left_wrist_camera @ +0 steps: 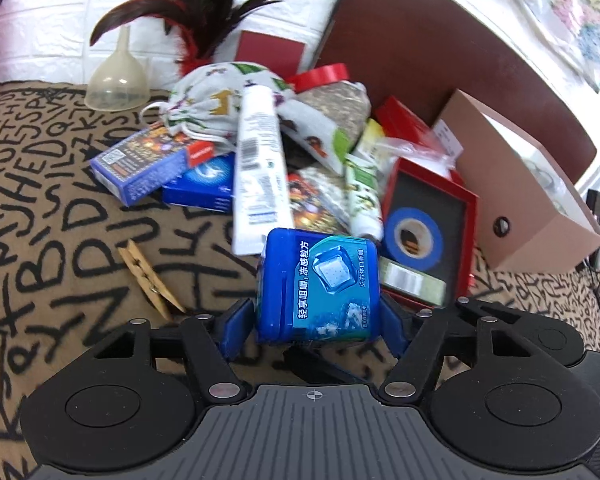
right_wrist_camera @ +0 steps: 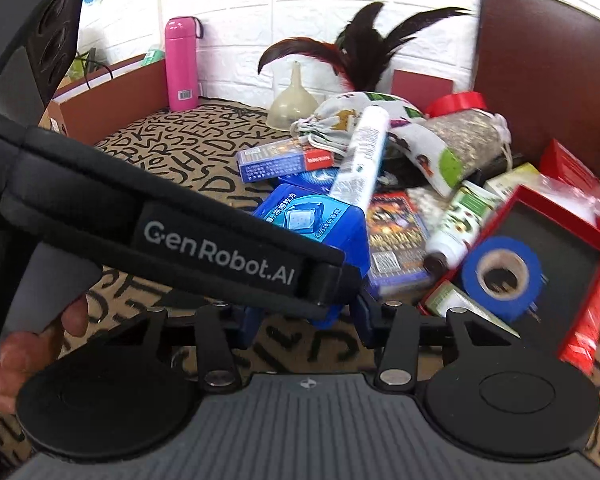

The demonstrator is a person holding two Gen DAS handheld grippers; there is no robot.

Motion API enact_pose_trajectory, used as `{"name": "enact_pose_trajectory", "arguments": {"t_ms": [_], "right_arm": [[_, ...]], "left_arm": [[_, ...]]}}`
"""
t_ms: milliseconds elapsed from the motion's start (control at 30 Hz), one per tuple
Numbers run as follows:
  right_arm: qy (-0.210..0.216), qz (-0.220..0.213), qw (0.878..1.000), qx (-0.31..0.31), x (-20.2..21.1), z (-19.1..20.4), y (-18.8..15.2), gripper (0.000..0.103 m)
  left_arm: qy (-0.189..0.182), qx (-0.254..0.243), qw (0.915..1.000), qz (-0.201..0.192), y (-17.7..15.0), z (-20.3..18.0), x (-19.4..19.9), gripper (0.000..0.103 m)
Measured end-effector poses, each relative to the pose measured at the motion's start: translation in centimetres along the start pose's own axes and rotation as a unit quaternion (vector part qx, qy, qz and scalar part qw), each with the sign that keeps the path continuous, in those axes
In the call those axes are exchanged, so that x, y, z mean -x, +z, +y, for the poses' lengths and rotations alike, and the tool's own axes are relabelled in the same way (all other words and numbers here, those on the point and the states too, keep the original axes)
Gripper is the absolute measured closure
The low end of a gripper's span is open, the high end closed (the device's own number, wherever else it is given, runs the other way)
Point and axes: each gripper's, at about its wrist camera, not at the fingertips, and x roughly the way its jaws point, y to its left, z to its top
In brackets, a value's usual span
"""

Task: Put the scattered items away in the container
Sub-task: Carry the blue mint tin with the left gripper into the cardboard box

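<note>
A blue chewing-gum box (left_wrist_camera: pixel 318 288) stands upright between the blue fingers of my left gripper (left_wrist_camera: pixel 314 328), which is shut on its sides. It is at the near edge of a pile: a white tube (left_wrist_camera: pixel 260 168), a blue card box (left_wrist_camera: pixel 148 160), a printed drawstring bag (left_wrist_camera: pixel 216 100) and a blue tape roll (left_wrist_camera: pixel 412 236) in a red tray (left_wrist_camera: pixel 470 216). In the right wrist view the left gripper's strap (right_wrist_camera: pixel 220 248) crosses in front and the gum box (right_wrist_camera: pixel 312 220) shows beyond it. My right gripper (right_wrist_camera: pixel 309 322) sits low behind it, fingers apart with cloth visible between them.
A letter-print cloth (left_wrist_camera: pixel 60 240) covers the table. An open cardboard box (left_wrist_camera: pixel 540 200) lies at the right. A brown box (right_wrist_camera: pixel 112 96) and pink bottle (right_wrist_camera: pixel 182 64) stand far left. A clothespin (left_wrist_camera: pixel 148 276), funnel (left_wrist_camera: pixel 116 80) and feathers (left_wrist_camera: pixel 204 12) lie around. A hand (right_wrist_camera: pixel 28 356) shows.
</note>
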Motion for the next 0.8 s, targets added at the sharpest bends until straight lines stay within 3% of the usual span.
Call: {"name": "enact_pose_trajectory", "arguments": {"t_ms": [367,800], "right_arm": [[-0.031,-0.046,0.998,-0.033,7.7,-2.8,-2.5,0.052],[-0.119,-0.130,0.980,-0.087,16.8,-11.7,-4.3,0.052]], "left_arm": [[-0.017,-0.071,0.9973,-0.010,-1.0,-9.1,1.8,0.035],[-0.080,-0.144,0.9859,-0.032,2.2,-22.7,-0.4,0.035]]}}
